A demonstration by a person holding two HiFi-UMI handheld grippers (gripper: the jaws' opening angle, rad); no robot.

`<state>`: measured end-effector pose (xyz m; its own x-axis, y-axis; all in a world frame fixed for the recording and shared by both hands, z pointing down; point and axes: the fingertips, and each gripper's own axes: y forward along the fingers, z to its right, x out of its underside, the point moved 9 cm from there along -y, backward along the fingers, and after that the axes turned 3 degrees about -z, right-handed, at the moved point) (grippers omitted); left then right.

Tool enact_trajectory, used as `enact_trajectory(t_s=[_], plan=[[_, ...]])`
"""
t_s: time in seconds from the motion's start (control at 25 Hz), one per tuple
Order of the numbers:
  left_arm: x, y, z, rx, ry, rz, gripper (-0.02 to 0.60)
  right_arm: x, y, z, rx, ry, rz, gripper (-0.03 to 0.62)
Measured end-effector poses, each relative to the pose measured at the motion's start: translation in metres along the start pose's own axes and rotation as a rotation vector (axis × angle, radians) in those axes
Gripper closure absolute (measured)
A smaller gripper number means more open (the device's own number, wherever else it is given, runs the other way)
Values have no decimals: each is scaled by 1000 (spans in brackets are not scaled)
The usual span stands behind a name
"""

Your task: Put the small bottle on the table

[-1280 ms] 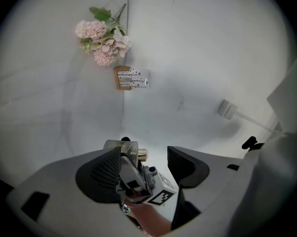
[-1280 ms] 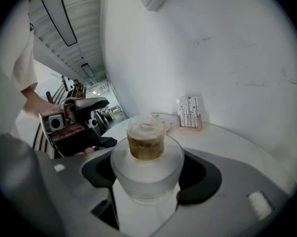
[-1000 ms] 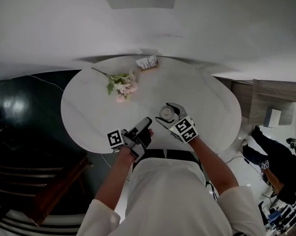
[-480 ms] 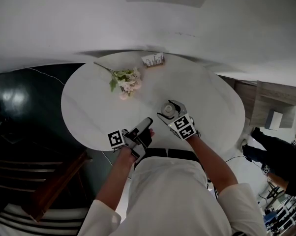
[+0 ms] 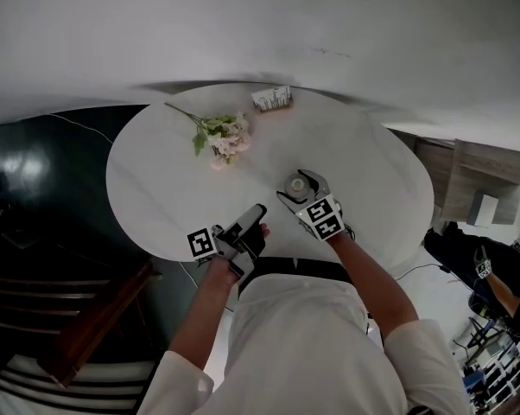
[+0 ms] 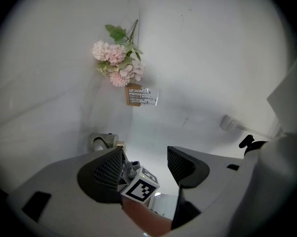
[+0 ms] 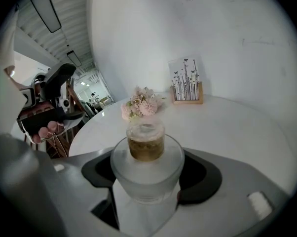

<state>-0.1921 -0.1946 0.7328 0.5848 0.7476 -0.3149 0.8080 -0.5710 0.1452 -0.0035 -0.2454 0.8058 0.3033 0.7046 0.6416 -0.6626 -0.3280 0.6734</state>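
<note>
A small frosted glass bottle (image 7: 147,168) with a brownish neck stands upright between the jaws of my right gripper (image 7: 147,174), which is shut on it. In the head view the small bottle (image 5: 298,184) is over the near middle of the white oval table (image 5: 156,188), held by the right gripper (image 5: 301,188). Whether its base touches the tabletop I cannot tell. My left gripper (image 5: 253,218) hangs at the table's near edge, open and empty. In the left gripper view, the left gripper (image 6: 144,167) looks past the right gripper's marker cube (image 6: 139,187) and the bottle (image 6: 103,142).
A pink flower sprig (image 5: 221,137) lies at the far left of the table. A small wooden card holder (image 5: 272,98) stands at the far edge by the white wall. A dark bench (image 5: 87,327) is at the left. A person (image 5: 480,271) is on the floor at the right.
The right gripper with the bottle has moved slightly farther onto the table. The left gripper has stayed put. The person at the right has shifted.
</note>
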Motion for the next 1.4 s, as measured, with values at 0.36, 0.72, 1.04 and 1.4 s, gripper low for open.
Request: enact_trajectory(t_s=[0.36,0.72,1.04,1.4], plan=[[6,-5,-3,16,5,26,296,10,4,-3,39,-89,1,243],[24,-21,-3,32,21,80,296,19,7,-6,64,-202,-54,240],[53,-66,26,99,80,199,296,18,0,-18,66,-282,-88,226],[81,-89,37,142,137,253,299,-4,-34,-33,53,-308,-17,221]])
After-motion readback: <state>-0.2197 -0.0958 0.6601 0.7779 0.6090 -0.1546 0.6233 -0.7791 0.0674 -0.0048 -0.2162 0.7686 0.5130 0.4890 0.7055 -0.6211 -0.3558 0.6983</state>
